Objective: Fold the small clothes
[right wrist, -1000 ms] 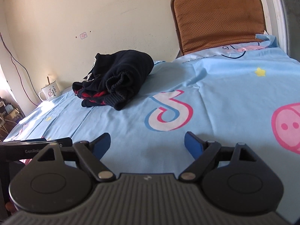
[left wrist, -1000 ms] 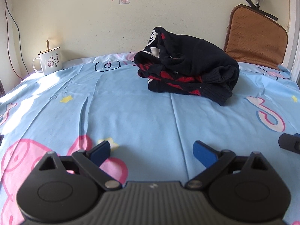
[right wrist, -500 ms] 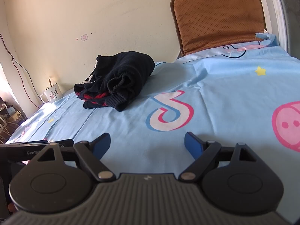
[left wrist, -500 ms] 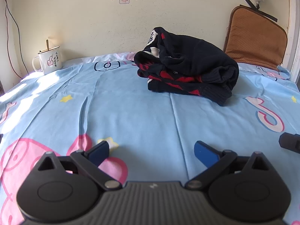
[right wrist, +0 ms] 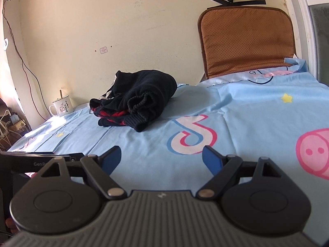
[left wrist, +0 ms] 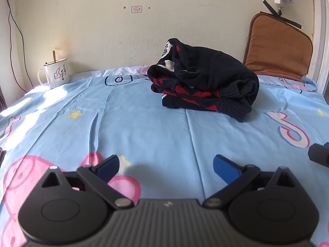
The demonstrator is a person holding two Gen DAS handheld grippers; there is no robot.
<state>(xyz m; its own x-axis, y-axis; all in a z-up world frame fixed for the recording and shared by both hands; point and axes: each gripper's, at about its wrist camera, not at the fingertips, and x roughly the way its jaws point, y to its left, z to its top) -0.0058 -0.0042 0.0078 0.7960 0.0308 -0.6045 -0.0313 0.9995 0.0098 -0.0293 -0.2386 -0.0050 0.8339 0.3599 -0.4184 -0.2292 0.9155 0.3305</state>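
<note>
A black knitted sweater (left wrist: 205,82) with red pattern lies folded in a thick bundle on the light blue bed sheet (left wrist: 154,127), near the far wall. It also shows in the right wrist view (right wrist: 139,100), left of centre. My left gripper (left wrist: 165,165) is open and empty, low over the sheet, well short of the sweater. My right gripper (right wrist: 161,157) is open and empty, also short of the sweater. The right gripper's tip shows at the left wrist view's right edge (left wrist: 318,154).
A white enamel mug (left wrist: 55,75) with a stick in it stands at the far left corner by the wall. A brown cushion (left wrist: 277,49) leans against the wall at the far right. Cables hang down the left wall (right wrist: 24,68).
The right wrist view has drifted a little; the sweater sits slightly lower and more to the right in it. Both grippers stay open. The sweater has not moved.
</note>
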